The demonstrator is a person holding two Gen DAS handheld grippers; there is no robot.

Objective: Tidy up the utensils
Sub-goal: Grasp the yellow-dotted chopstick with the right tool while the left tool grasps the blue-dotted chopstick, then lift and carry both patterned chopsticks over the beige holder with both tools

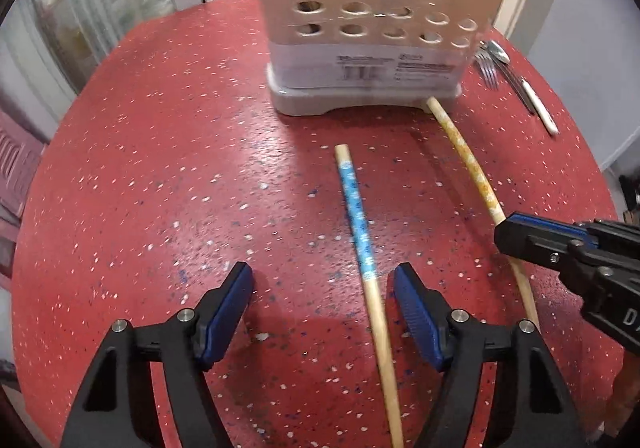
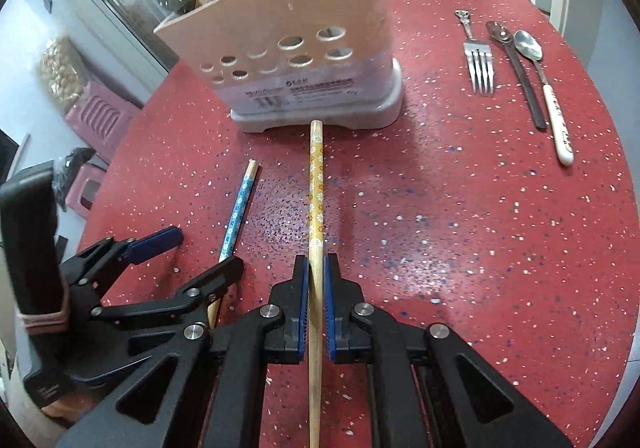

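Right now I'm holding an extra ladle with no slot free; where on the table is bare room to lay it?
Bare red speckled tabletop lies between the orange-flowered chopstick and the steel fork, and left of the blue-flowered chopstick. Crowded: around both chopsticks, where both tongs work, and by the beige holder.

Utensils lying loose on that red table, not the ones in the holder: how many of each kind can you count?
Chopsticks: 2, the blue-patterned chopstick and the yellow-patterned chopstick, the latter clamped in the right gripper.
Forks: 1, the fork.
Spoons: 2, the dark spoon and the white-handled spoon.
Total: 5.
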